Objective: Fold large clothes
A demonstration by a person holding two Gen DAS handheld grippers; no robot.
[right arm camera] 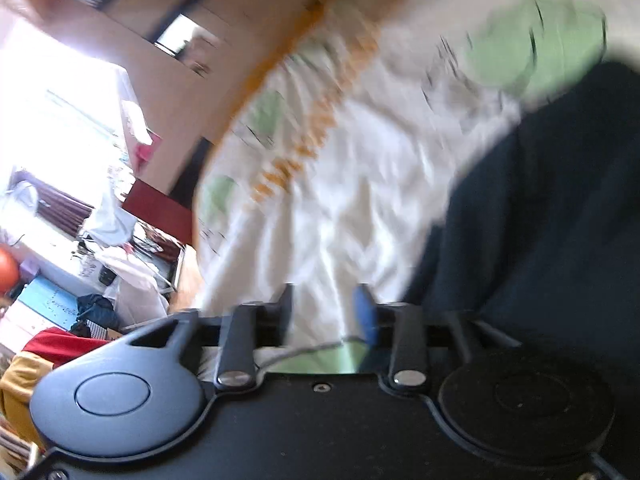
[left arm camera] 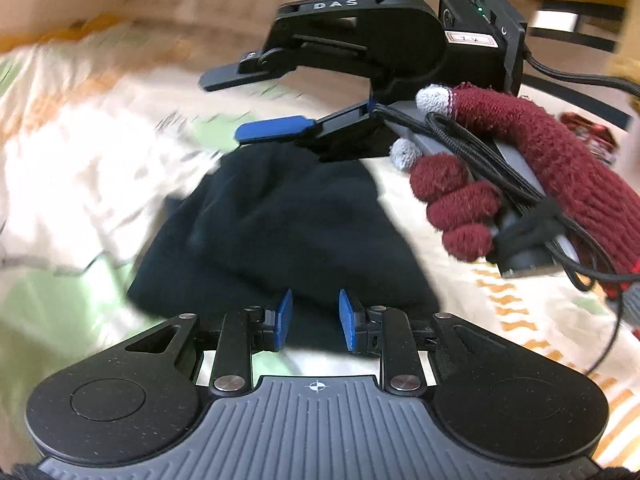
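Note:
A dark navy garment point(left arm camera: 280, 236) lies bunched on a patterned bedsheet point(left arm camera: 80, 160). My left gripper point(left arm camera: 314, 318) is open just above the garment's near edge, with nothing between its blue pads. My right gripper point(left arm camera: 236, 108) shows in the left wrist view, held by a hand in a maroon knit glove point(left arm camera: 500, 168). It is open and empty above the garment's far end. In the blurred right wrist view the right gripper point(right arm camera: 326, 312) is open over the white sheet point(right arm camera: 340, 200), with the garment point(right arm camera: 540, 220) to its right.
The bed's orange-trimmed edge point(right arm camera: 256, 76) runs at the left of the right wrist view. Beyond it are a bright window point(right arm camera: 60, 92) and cluttered furniture with clothes point(right arm camera: 100, 264). Cables point(left arm camera: 580, 240) trail from the right gripper's handle.

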